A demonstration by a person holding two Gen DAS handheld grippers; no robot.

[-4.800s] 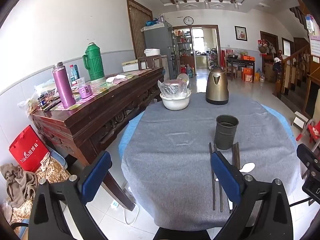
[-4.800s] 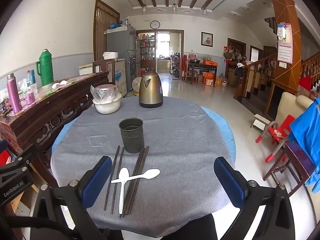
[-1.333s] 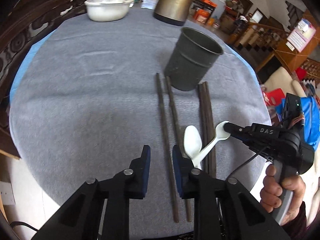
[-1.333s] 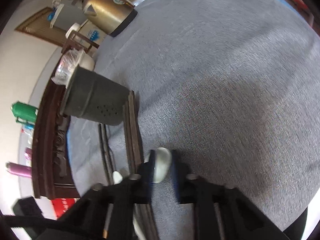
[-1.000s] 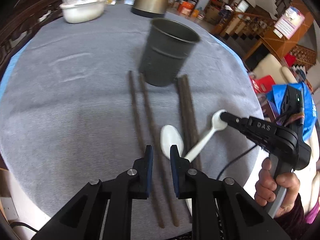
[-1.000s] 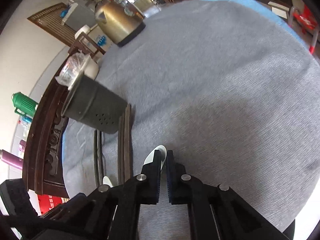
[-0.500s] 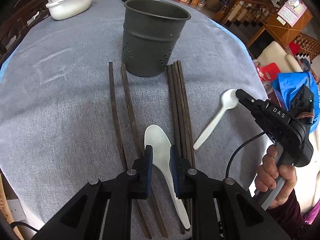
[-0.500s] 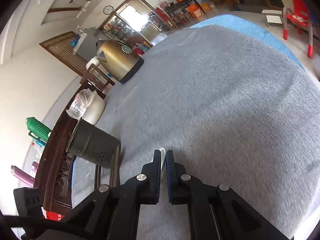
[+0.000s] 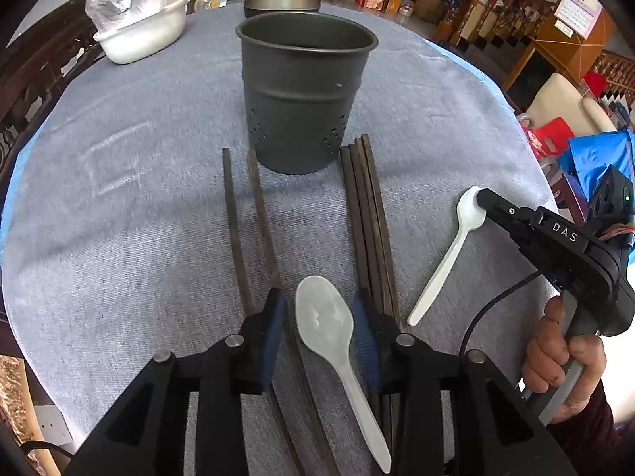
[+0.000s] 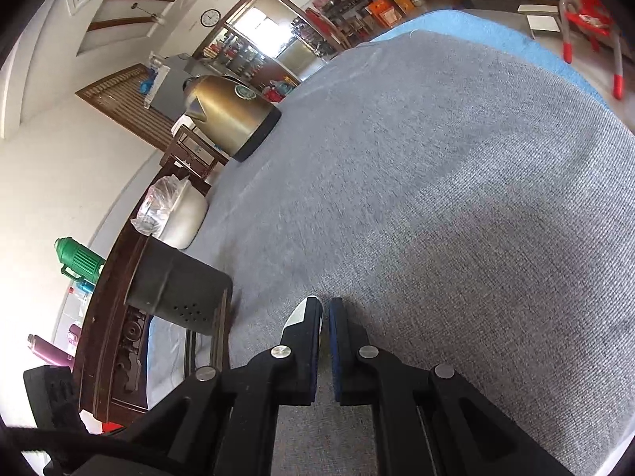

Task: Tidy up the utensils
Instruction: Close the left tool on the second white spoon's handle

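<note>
We see brass-coloured kettle (image 10: 228, 117) at far worktop edge, white bowl (image 9: 139, 35) with plastic-wrapped contents nearby. Green flask (image 10: 81, 263), possibly thermos, on dark sideboard (image 10: 107, 317).

Two white spoons (image 9: 325, 317), six chopsticks (image 9: 369, 222), one holder (image 9: 303, 95), one kettle (image 10: 228, 113), one bowl (image 9: 139, 35).

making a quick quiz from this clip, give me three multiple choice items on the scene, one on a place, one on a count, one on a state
1. Where is the dark metal holder?
A. beyond the chopsticks, upright
B. tipped over by the kettle
C. in the left gripper

2. How many white spoons lie on the cloth?
A. one
B. two
C. four

3. How is the right gripper?
A. wide open
B. shut on the small spoon's bowl
C. holding chopsticks

Answers:
1 A: it stands past the chopstick tips.
2 B: large spoon and small spoon.
3 B: its tip sits on that bowl.
</note>
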